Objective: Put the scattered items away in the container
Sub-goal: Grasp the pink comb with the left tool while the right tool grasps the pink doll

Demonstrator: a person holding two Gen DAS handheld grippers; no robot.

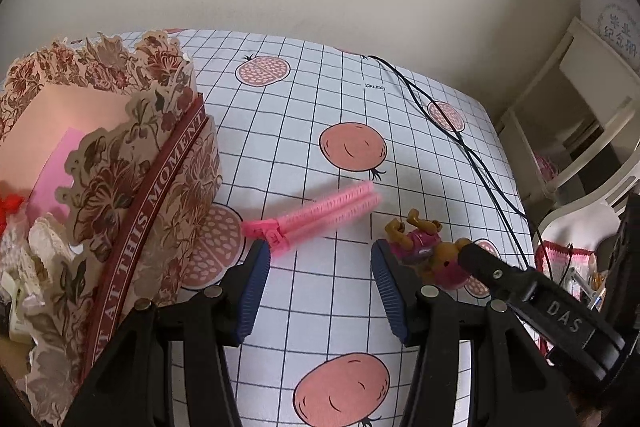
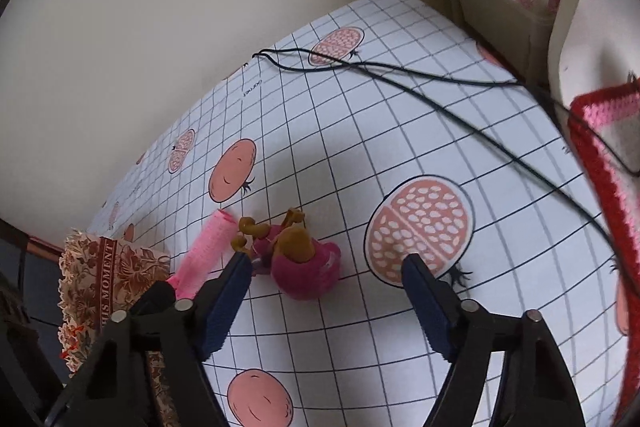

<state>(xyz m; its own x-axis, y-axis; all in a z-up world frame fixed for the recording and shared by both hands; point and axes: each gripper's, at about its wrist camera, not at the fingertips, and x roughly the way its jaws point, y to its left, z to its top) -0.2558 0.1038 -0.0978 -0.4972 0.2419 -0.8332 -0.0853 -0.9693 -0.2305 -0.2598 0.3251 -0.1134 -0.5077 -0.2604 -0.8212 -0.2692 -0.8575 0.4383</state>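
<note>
While both pairs of my fingers stand spread and hold nothing, the pink hair clip lies on the desk just ahead of my left fingers, its hinge end close by the left fingertip. The toy dog in pink lies just ahead of my right fingers, near their left tip. The floral paper box stands left of my left fingers, and black cables cross the desk far ahead.

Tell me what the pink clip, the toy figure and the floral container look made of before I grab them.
Pink clip: matte moulded plastic, judging by its ribbed bars and hinge.
Toy figure: hard glossy plastic, brown limbs, pink body, with soft highlights.
Floral container: printed card or stiff paper, with lacy cut edges; probably flimsy.
</note>
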